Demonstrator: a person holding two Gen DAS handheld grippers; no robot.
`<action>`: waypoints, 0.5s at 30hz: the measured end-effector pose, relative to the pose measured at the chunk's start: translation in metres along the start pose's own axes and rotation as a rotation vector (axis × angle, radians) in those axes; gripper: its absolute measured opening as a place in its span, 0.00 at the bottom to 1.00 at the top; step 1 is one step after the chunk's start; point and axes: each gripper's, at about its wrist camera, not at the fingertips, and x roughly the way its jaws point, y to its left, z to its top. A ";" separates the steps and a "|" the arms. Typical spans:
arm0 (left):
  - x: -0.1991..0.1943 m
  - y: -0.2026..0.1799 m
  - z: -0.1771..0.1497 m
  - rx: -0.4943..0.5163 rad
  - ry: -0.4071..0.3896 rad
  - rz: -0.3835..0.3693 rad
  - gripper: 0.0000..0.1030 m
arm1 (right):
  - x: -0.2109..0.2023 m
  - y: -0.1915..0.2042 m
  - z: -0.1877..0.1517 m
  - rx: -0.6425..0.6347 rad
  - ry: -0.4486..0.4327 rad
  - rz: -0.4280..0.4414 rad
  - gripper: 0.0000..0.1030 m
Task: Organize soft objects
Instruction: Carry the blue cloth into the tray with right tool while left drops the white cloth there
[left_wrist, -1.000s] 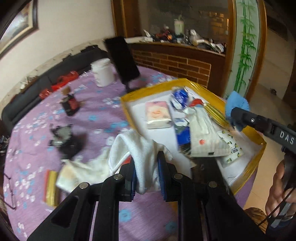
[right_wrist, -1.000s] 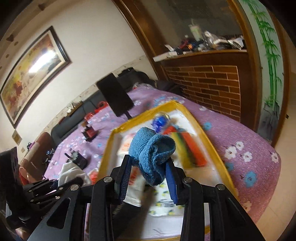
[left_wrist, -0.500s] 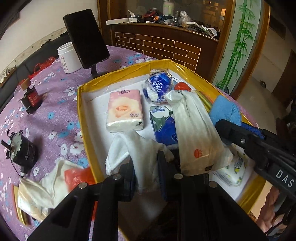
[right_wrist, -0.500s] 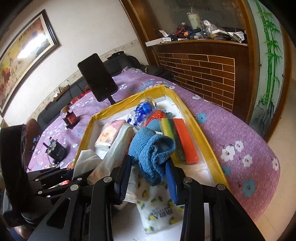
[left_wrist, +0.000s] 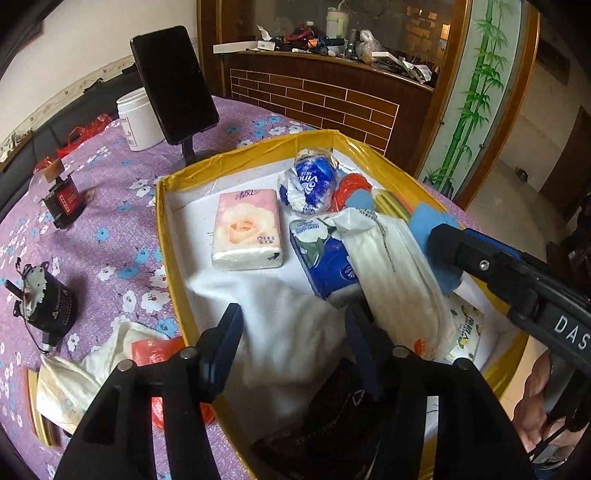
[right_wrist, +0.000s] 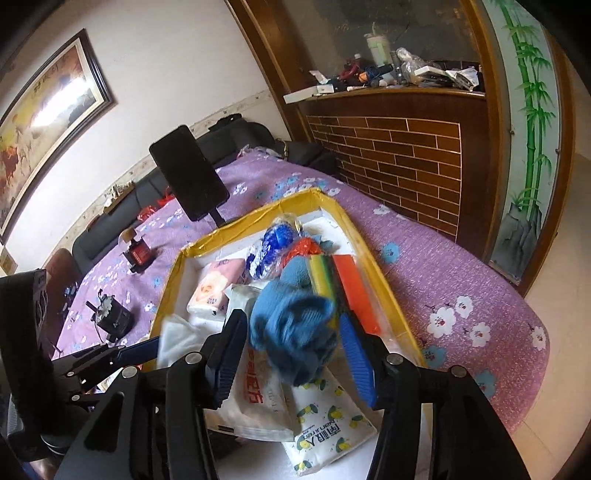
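A yellow-rimmed tray (left_wrist: 162, 236) on the purple table holds soft packs. My left gripper (left_wrist: 295, 332) is open above a white cloth (left_wrist: 280, 325) that lies loose in the tray's near left part. My right gripper (right_wrist: 291, 343) is open; a blue cloth (right_wrist: 295, 332) sits blurred between its spread fingers, over a white bag and a lemon-print tissue pack (right_wrist: 325, 435). The blue cloth also shows in the left wrist view (left_wrist: 432, 229) beside the right gripper's finger. A pink tissue pack (left_wrist: 247, 229), a blue tissue pack (left_wrist: 325, 258) and a blue-white bag (left_wrist: 310, 181) lie in the tray.
A phone on a stand (left_wrist: 173, 85) and a white jar (left_wrist: 136, 122) stand behind the tray. A black motor (left_wrist: 48, 295), a red-black part (left_wrist: 62, 203) and a crumpled white bag (left_wrist: 92, 373) lie left of the tray. Colourful sponges (right_wrist: 347, 284) line the tray's right side.
Both grippers have opened. The left let go of the white cloth, which now lies in the tray. The right released the blue cloth over the tray.
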 end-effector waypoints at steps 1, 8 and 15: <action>-0.003 0.000 0.000 -0.002 -0.004 -0.001 0.54 | -0.003 0.000 0.000 0.003 -0.007 0.001 0.55; -0.025 0.006 -0.002 -0.028 -0.035 -0.007 0.56 | -0.022 0.008 -0.004 0.000 -0.029 0.035 0.55; -0.050 0.023 -0.016 -0.059 -0.066 -0.003 0.57 | -0.032 0.037 -0.014 -0.046 -0.029 0.073 0.55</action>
